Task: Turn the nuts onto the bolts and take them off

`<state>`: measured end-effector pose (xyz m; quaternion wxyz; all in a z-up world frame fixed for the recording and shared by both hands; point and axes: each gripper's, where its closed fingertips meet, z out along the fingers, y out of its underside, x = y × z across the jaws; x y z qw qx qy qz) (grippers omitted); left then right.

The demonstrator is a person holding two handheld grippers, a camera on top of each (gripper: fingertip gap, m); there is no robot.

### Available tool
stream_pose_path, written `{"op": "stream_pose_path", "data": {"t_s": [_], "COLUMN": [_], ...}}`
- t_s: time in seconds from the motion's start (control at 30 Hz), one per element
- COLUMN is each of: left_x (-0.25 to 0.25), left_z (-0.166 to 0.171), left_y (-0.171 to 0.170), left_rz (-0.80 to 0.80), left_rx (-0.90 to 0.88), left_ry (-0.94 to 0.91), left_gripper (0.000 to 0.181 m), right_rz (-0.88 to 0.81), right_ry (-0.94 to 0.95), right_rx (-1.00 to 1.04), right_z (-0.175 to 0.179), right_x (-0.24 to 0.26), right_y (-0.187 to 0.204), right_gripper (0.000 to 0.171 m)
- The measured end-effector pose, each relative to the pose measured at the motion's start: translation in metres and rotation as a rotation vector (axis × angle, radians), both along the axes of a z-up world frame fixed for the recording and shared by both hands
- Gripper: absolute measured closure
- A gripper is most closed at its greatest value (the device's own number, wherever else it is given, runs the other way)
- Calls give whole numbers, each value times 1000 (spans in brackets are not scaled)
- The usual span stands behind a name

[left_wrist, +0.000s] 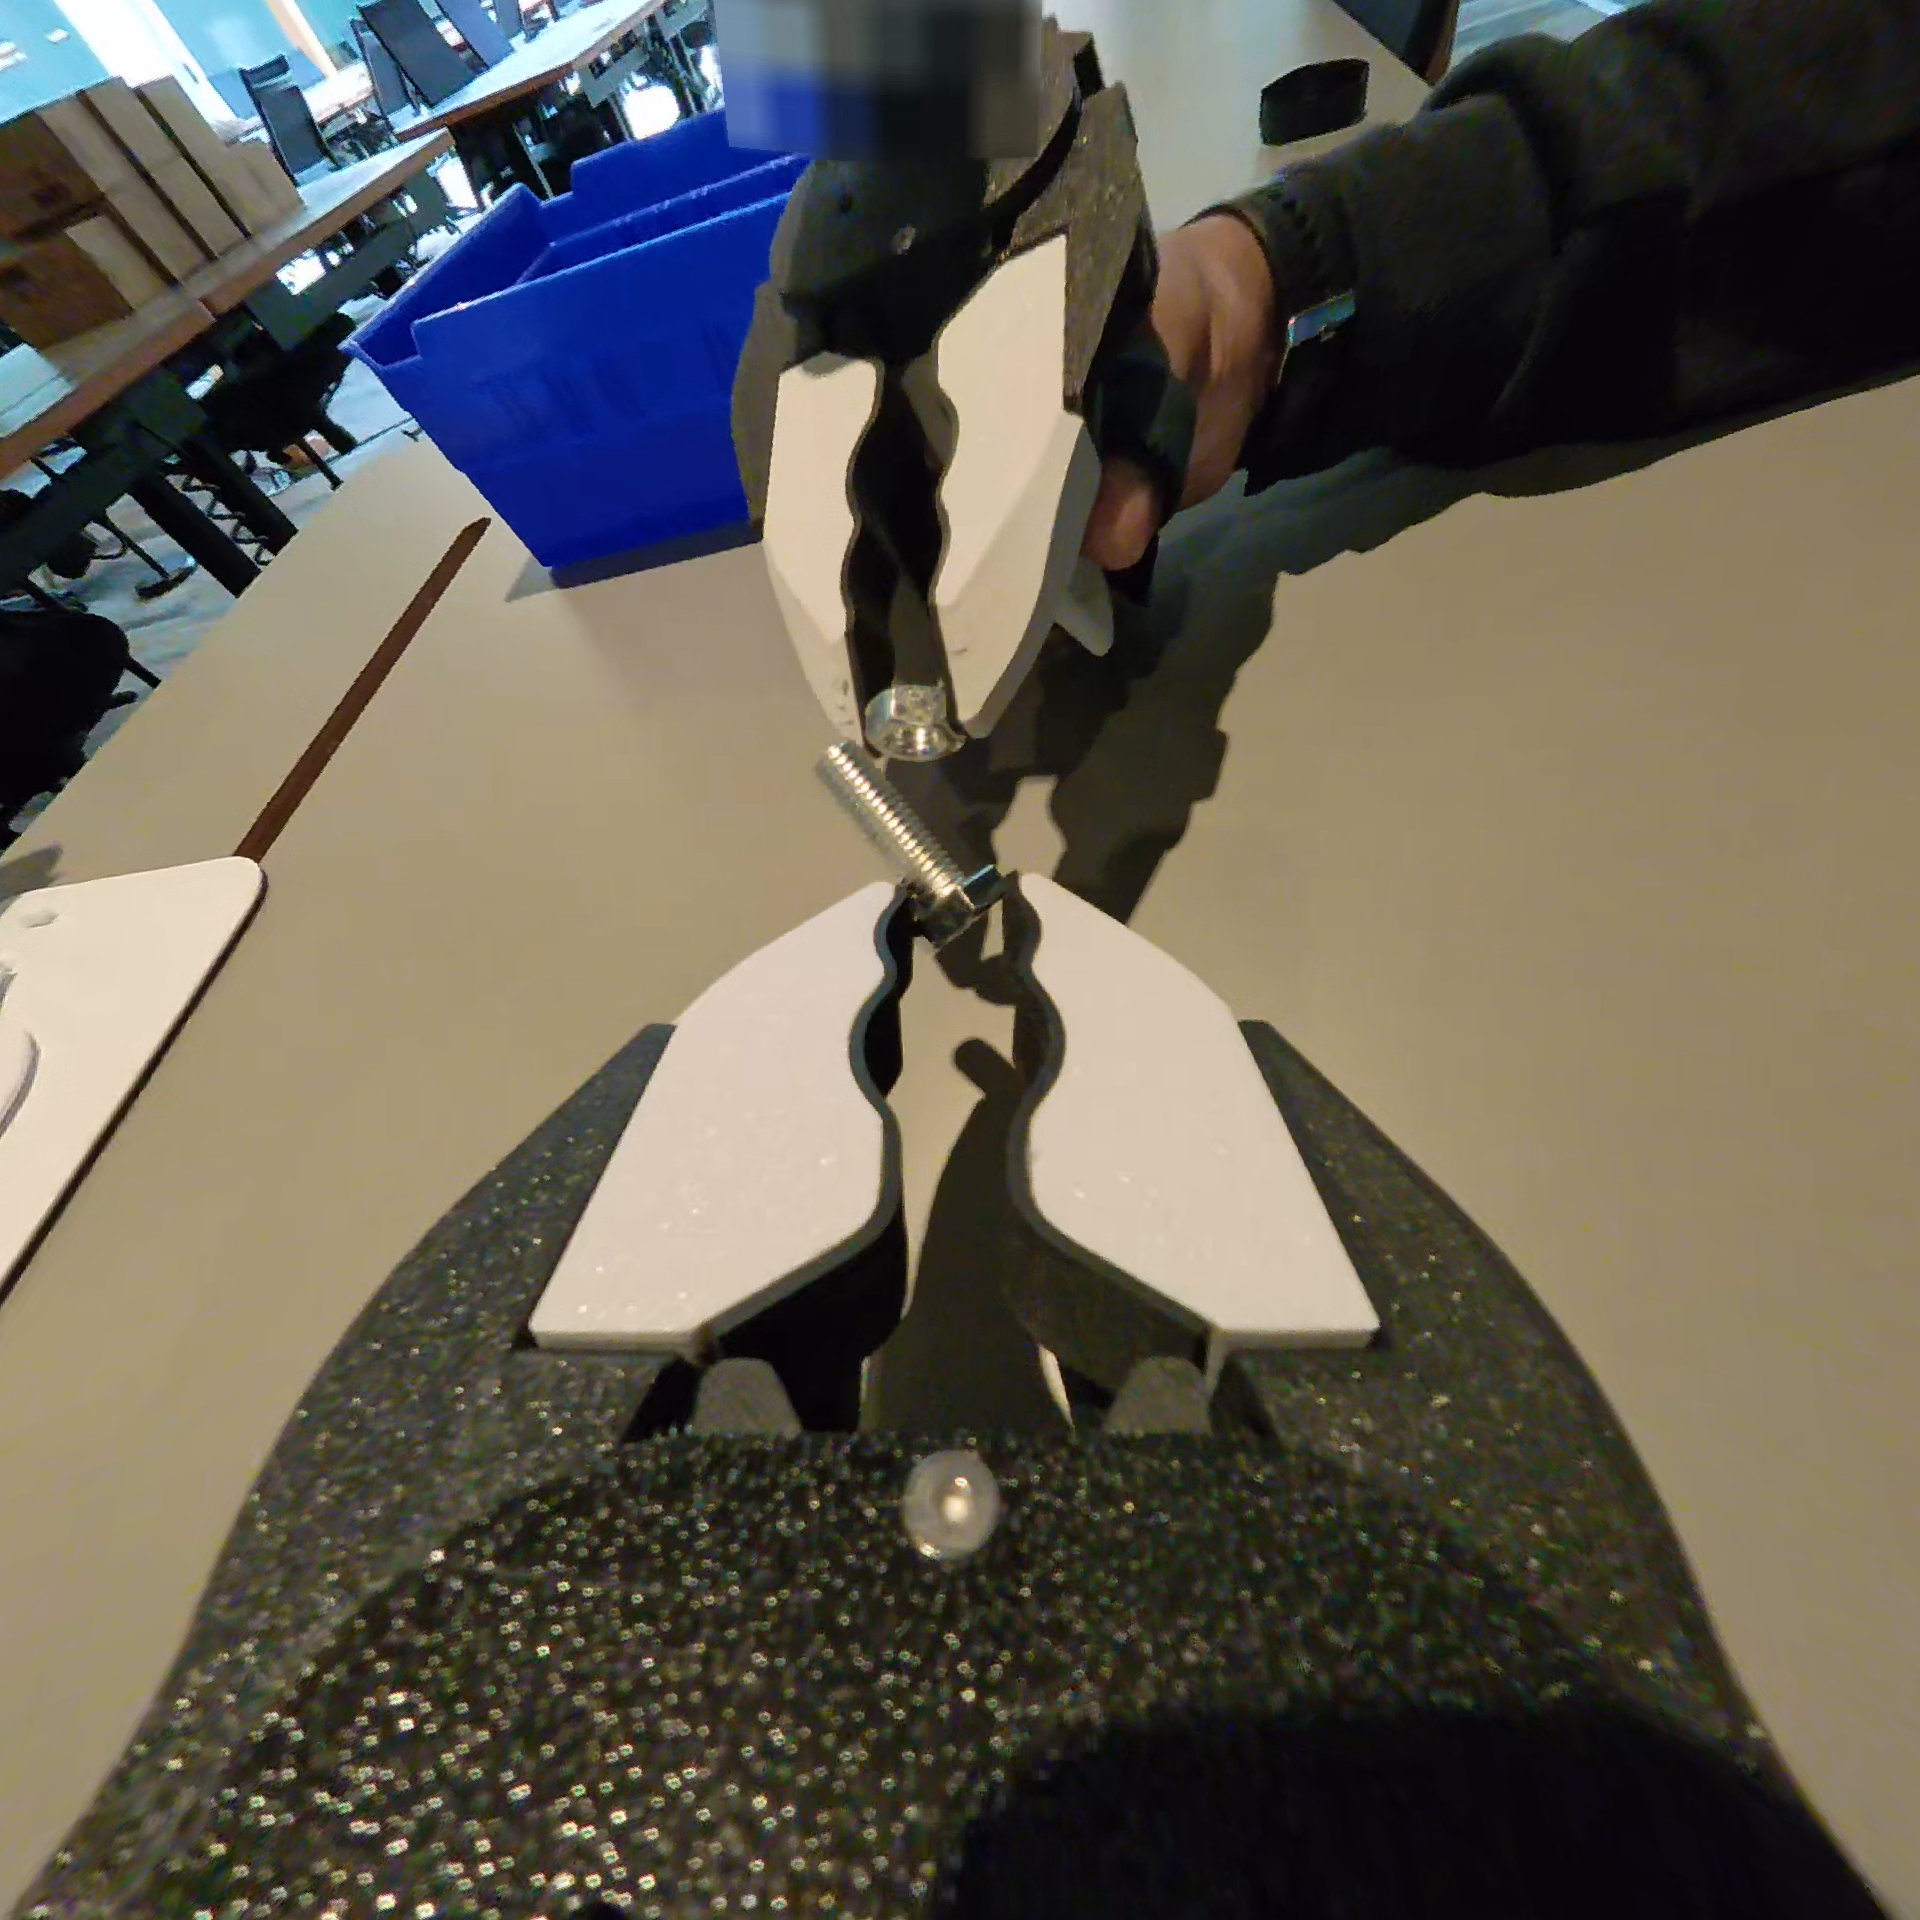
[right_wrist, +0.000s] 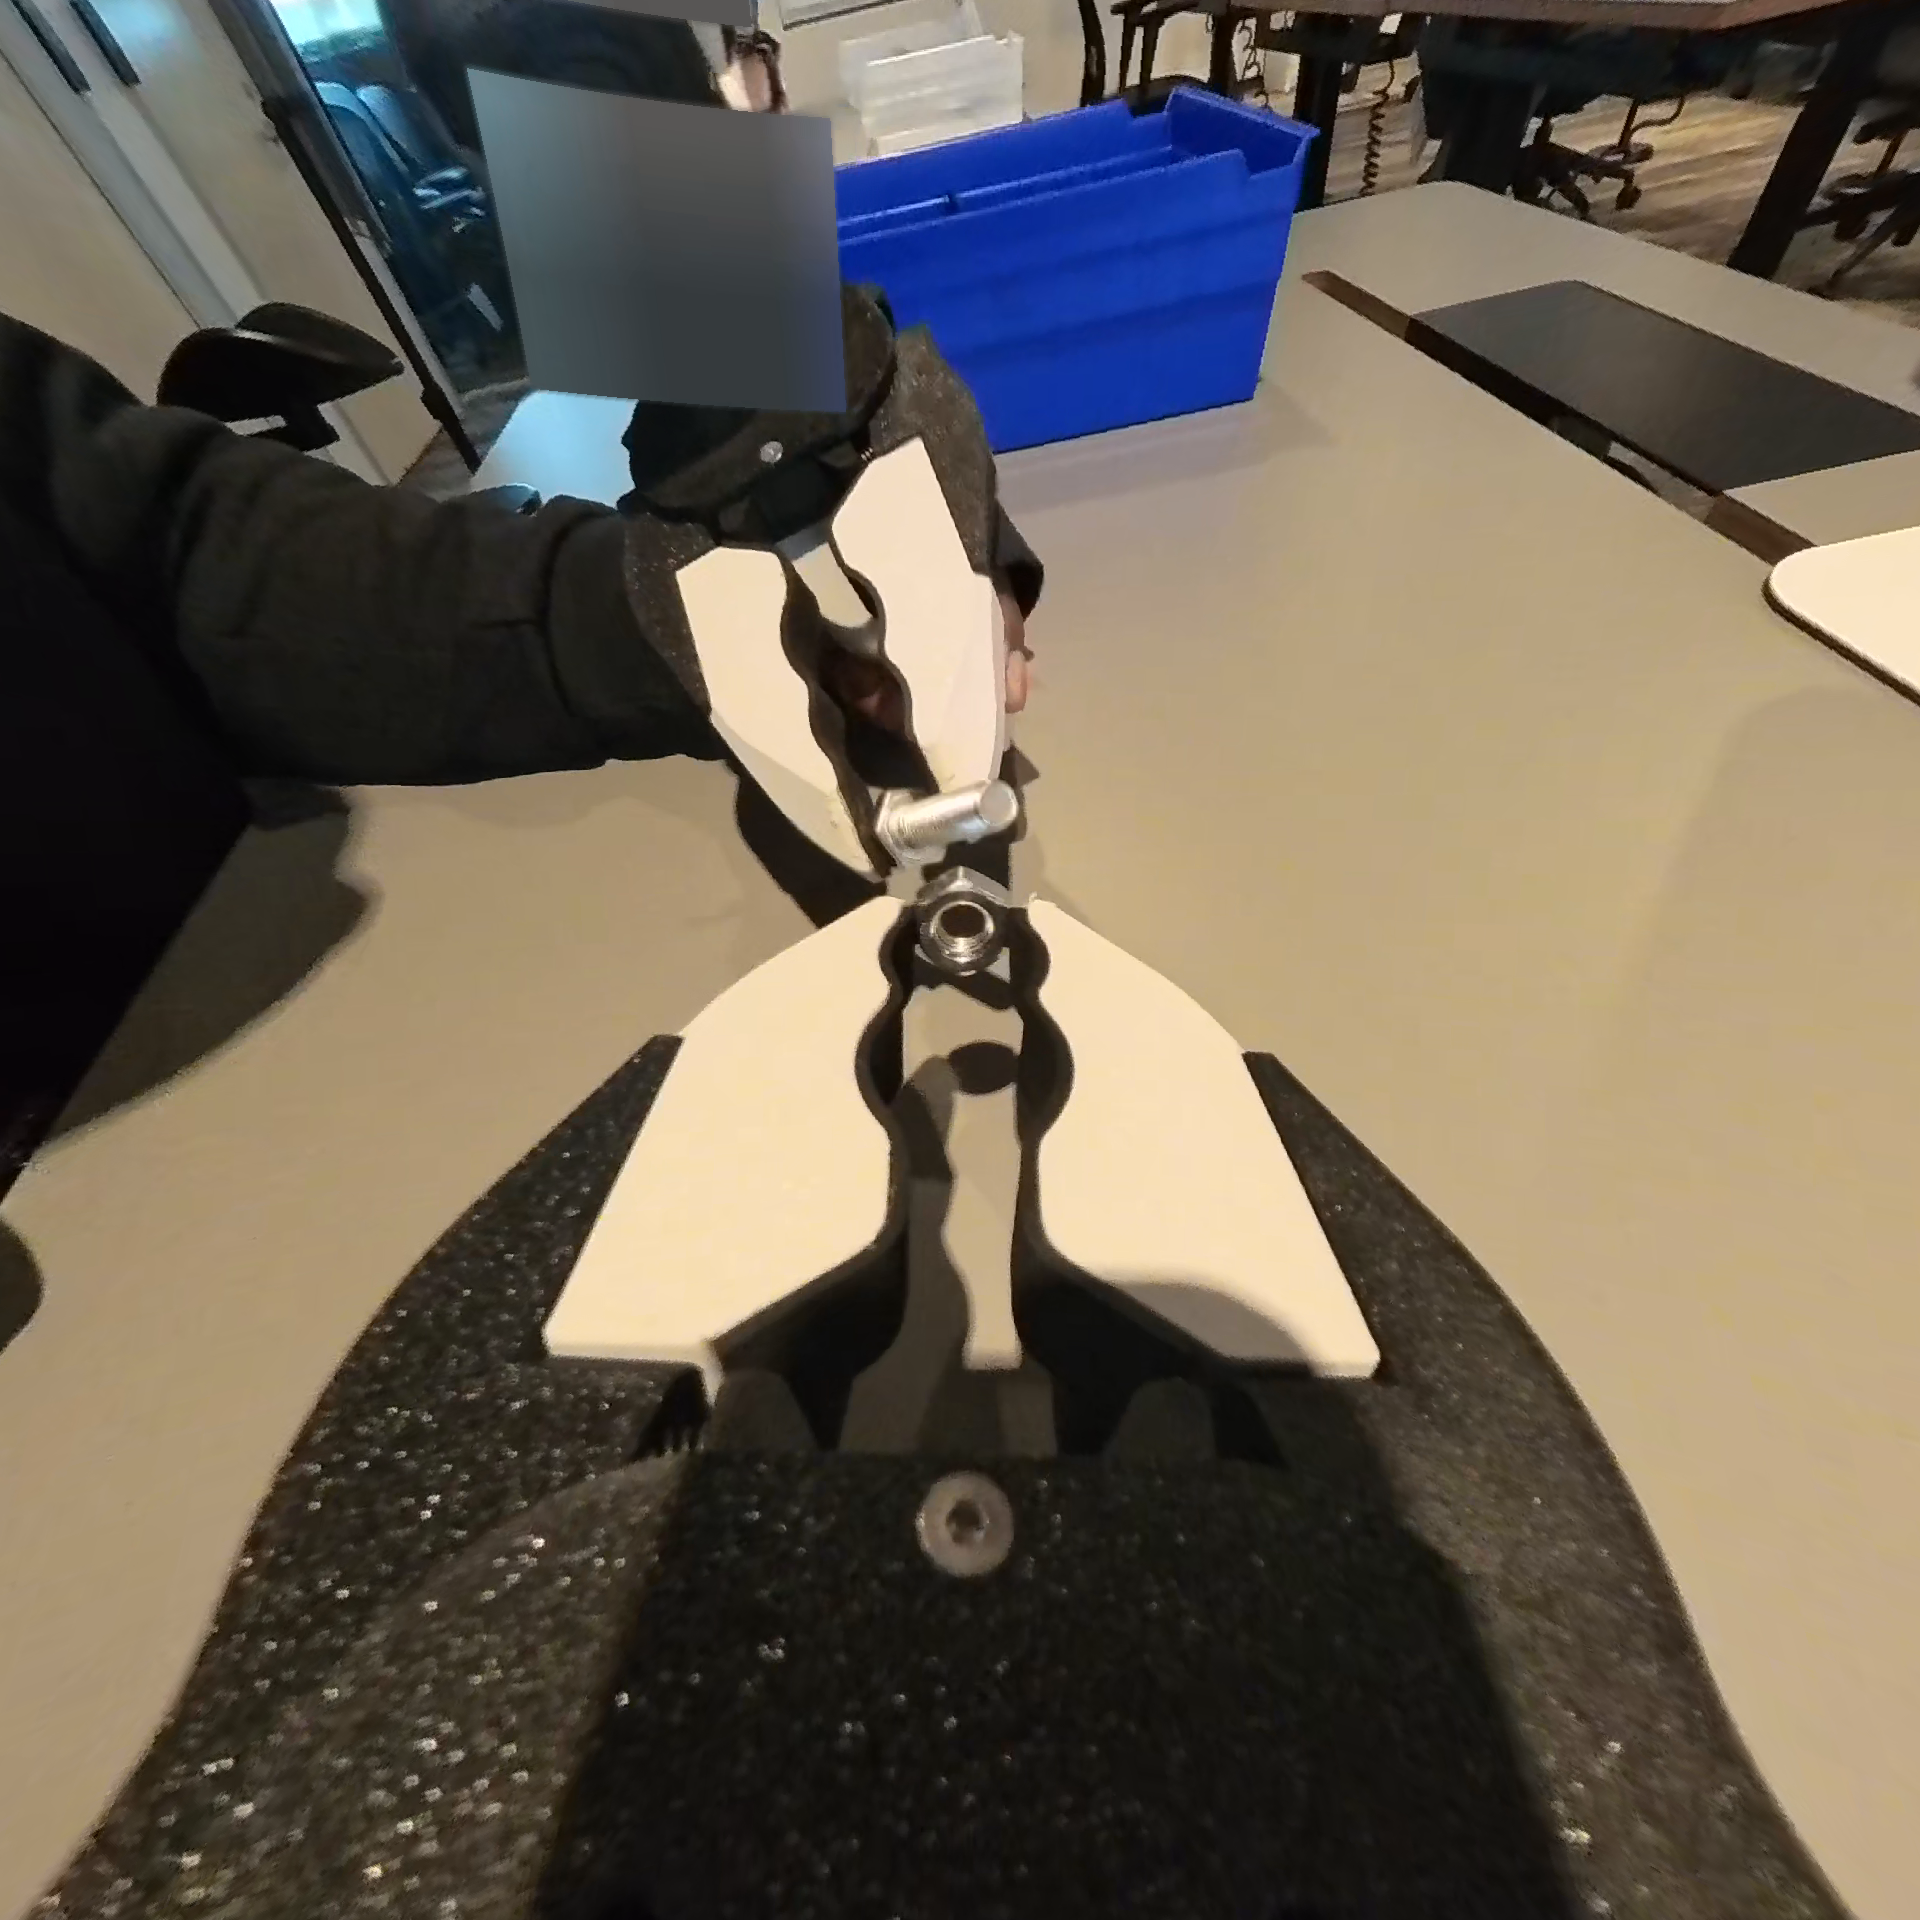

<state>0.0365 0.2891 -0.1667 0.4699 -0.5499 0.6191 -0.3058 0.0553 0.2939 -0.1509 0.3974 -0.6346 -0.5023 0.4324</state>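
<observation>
My left gripper [left_wrist: 958, 902] is shut on the hex head of a silver bolt [left_wrist: 902, 842]; its threaded shaft points up and away to the left. My right gripper [right_wrist: 961, 914] is shut on a silver nut [right_wrist: 956, 925], its hole facing the camera. In the left wrist view the right gripper [left_wrist: 912, 717] comes down from above, the nut [left_wrist: 911, 722] just off the bolt's tip, apart from it. In the right wrist view the left gripper [right_wrist: 935, 831] holds the bolt [right_wrist: 951, 816] just above the nut. Both are held above the grey table [left_wrist: 1455, 935].
Blue plastic bins [left_wrist: 582, 416] stand at the table's far side; they also show in the right wrist view [right_wrist: 1070, 281]. A white board [left_wrist: 94, 1039] lies at the left edge, seen too in the right wrist view [right_wrist: 1860, 613]. A black mat [right_wrist: 1662, 384] lies far right. Sleeved arms [left_wrist: 1558, 260] hold the grippers. The grippers are tip to tip, or close to it.
</observation>
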Motion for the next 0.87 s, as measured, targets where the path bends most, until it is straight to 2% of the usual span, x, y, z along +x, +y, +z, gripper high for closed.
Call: {"op": "stream_pose_path", "data": {"t_s": [0.5, 0.87], "left_x": [1, 0], "left_z": [23, 26], "left_y": [-4, 0], "left_rz": [-18, -1], "left_rx": [-58, -103], "left_ry": [-164, -183], "left_gripper": [165, 165], "right_rz": [-4, -6], "right_ry": [57, 153], "right_rx": [-35, 33], "right_z": [3, 18], "right_x": [3, 3], "right_y": [4, 3], "right_gripper": [154, 154]}}
